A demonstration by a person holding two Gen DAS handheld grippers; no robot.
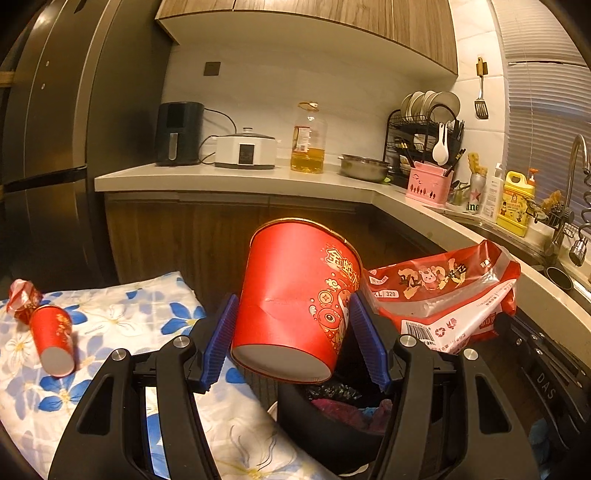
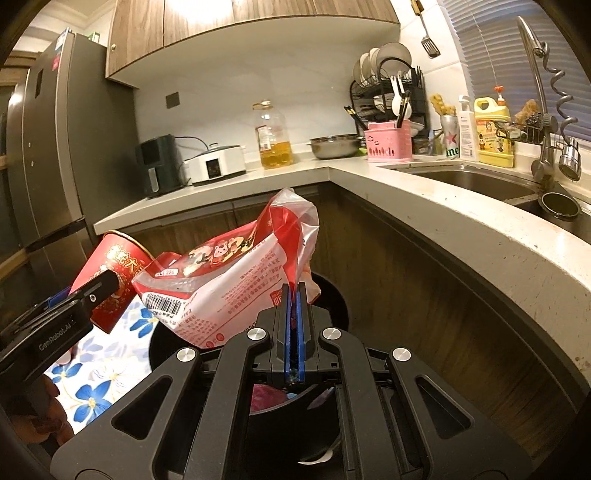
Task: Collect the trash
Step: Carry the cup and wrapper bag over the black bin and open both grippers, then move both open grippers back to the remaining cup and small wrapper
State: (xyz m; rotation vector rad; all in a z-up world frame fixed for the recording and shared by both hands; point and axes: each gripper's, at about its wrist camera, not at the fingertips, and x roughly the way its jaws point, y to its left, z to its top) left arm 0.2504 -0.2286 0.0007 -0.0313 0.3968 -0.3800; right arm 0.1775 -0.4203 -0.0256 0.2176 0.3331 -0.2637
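Two grippers, each clamped on trash above a black bin.

On the flowered tabletop (image 1: pixel 110 314) at far left: a crumpled wrapper (image 1: pixel 22 299) touching a small red cup (image 1: pixel 53 339) lying on its side. Left gripper (image 1: pixel 295 336) clamped on a big red paper cup (image 1: pixel 291 295), tilted, over the bin (image 1: pixel 325 424). Right gripper (image 2: pixel 294 328) pinched together on a red-and-white plastic bag (image 2: pixel 229 280), over the bin too.

You're facing an L-shaped pale surface (image 2: pixel 424 206) under wood-grain wall cabinets (image 1: pixel 332 22), a dark fridge (image 1: pixel 48 147) at left, window blinds (image 1: pixel 546 92) above the sink (image 2: pixel 476 181), warm light.
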